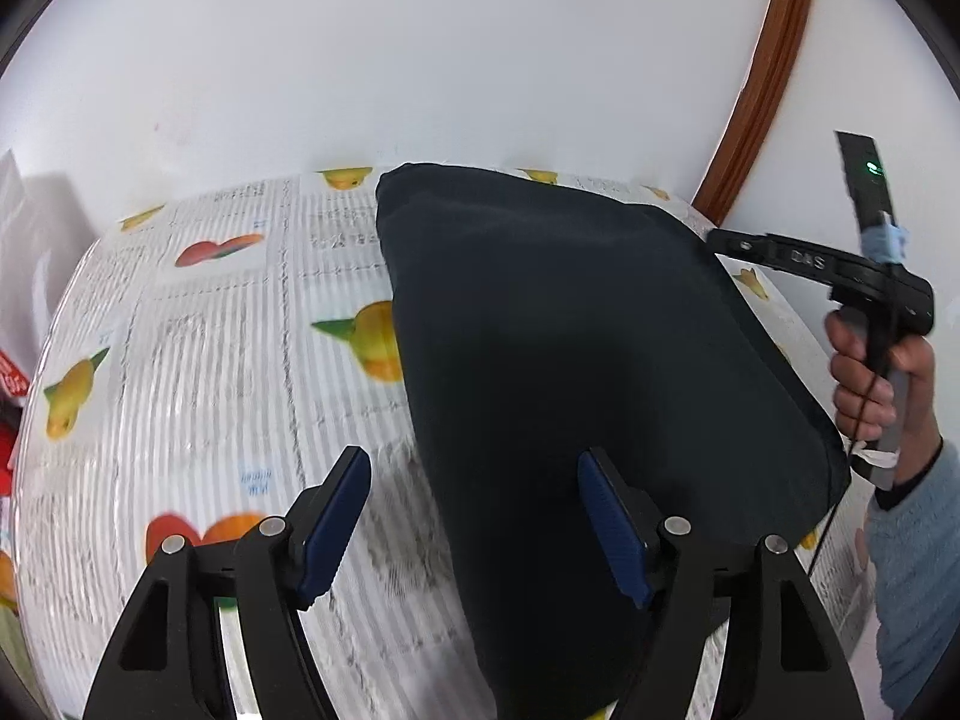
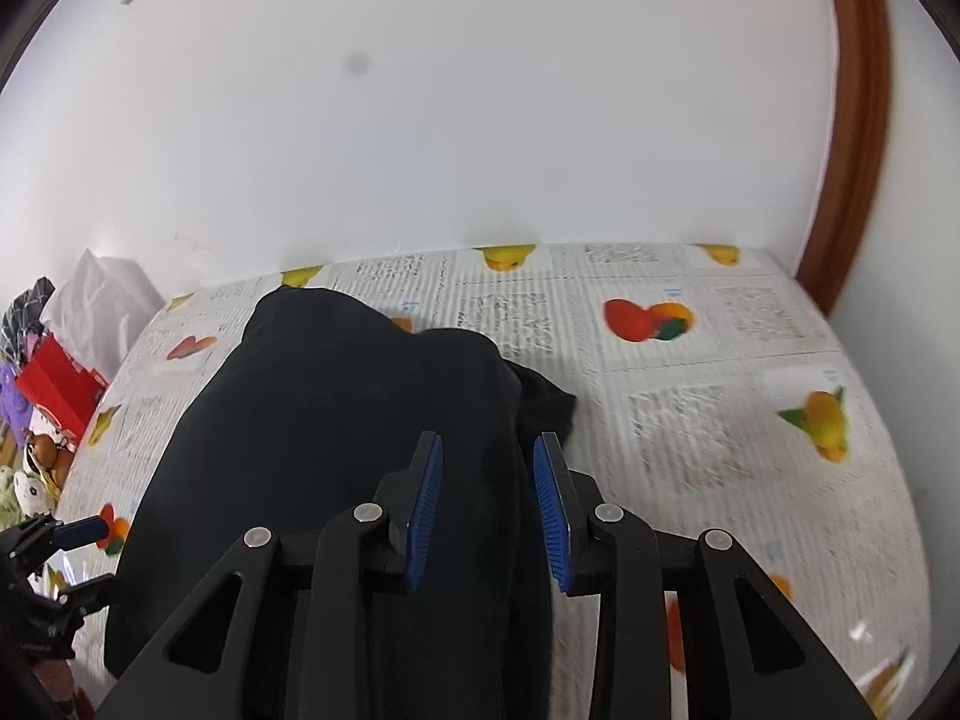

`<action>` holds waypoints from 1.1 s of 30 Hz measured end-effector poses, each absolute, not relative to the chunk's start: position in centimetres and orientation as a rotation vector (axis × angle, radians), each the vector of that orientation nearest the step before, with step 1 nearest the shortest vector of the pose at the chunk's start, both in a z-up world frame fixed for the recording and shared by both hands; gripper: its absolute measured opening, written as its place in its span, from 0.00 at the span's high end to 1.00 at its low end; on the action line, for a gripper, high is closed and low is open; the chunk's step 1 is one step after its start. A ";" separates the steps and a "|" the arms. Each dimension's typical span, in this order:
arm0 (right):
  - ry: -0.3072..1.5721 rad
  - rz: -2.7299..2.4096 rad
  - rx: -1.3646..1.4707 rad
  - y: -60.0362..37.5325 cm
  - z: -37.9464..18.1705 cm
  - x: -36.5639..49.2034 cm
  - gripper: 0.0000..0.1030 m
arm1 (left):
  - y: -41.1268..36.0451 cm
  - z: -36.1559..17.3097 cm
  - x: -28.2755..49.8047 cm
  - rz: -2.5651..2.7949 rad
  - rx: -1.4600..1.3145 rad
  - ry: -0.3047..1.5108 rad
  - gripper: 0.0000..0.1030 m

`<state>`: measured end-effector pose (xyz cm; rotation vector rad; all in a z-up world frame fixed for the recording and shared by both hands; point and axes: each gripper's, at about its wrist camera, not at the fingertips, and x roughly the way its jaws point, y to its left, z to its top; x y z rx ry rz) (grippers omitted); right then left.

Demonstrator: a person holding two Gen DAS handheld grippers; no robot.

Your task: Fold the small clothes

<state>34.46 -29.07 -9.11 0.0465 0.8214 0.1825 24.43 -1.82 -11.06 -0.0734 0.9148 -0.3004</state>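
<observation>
My left gripper [image 1: 474, 531] is spread wide and holds nothing, its right finger over the near left part of the dark garment [image 1: 588, 372], its left finger over the bare table [image 1: 198, 372]. My right gripper [image 2: 487, 510] is parted too, its blue pads [image 2: 549, 510] either side of a fold along the garment's right edge without pinching it. The garment lies folded on the fruit-print table, running from the near edge almost to the far edge at the white wall [image 2: 480, 120], with a brown frame [image 2: 852, 120] by the far right corner.
</observation>
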 end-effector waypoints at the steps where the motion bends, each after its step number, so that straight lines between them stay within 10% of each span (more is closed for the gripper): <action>1: 0.829 0.194 0.067 -29.0 -9.4 35.4 0.69 | -1.8 -11.3 24.7 -0.305 -0.077 0.920 0.32; 16: 0.785 0.216 0.124 -29.0 -10.7 39.6 0.91 | -2.1 -12.1 26.0 -0.341 -0.066 0.935 0.26; 27: 0.884 0.244 0.163 -29.9 -10.3 36.5 0.61 | -1.9 -12.1 25.1 -0.335 -0.066 0.946 0.26; 28: 0.908 0.248 0.160 -29.8 -10.9 36.2 0.62 | -1.9 -12.1 25.0 -0.333 -0.066 0.945 0.26; 30: 0.923 0.242 0.126 -29.4 -11.7 35.9 0.97 | -2.0 -12.1 24.7 -0.322 -0.071 0.946 0.26; 33: 0.883 0.214 0.123 -29.8 -11.6 35.0 0.97 | -1.9 -11.9 24.1 -0.305 -0.070 0.947 0.26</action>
